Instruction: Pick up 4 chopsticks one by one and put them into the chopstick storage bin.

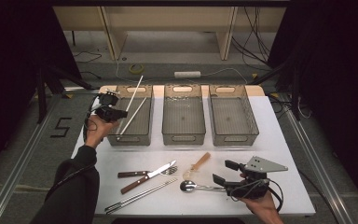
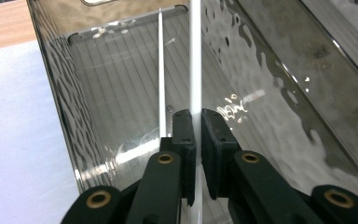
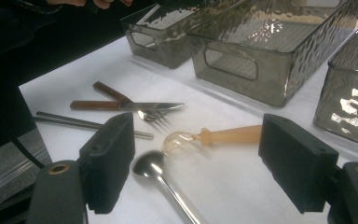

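My left hand-held gripper [image 1: 116, 113] was clenched on a white chopstick [image 2: 195, 56], its pads pressed against the stick from both sides. In the left gripper view the stick ran straight up from between the jaws, over the inside of the left bin [image 1: 142, 136], the smoky clear one nearest my left hand. From the high view the stick slanted up and away from that hand-held gripper, its far end rising past the back rim of the bin. A second white chopstick [image 1: 133, 115] lay inside the same bin, just beside the one I held, propped at a slant against its walls.

My right hand-held gripper [image 1: 220, 173] stood released, its jaws wide apart with nothing between the pads, low over the near right part of the worktop [image 1: 279, 140]. Just ahead of those jaws lay a metal spoon [image 3: 154, 169], its bowl pointing away from me, and beside it a clear spoon with a tan handle [image 3: 214, 137]. Farther left on the worktop lay a knife [image 1: 148, 177] and a fork [image 1: 145, 173], both with wooden handles and crossing each other, and near them a pair of metal chopsticks [image 1: 140, 196]. The middle bin [image 1: 183, 138] and the right bin [image 1: 235, 138] stood in a row with the left one.
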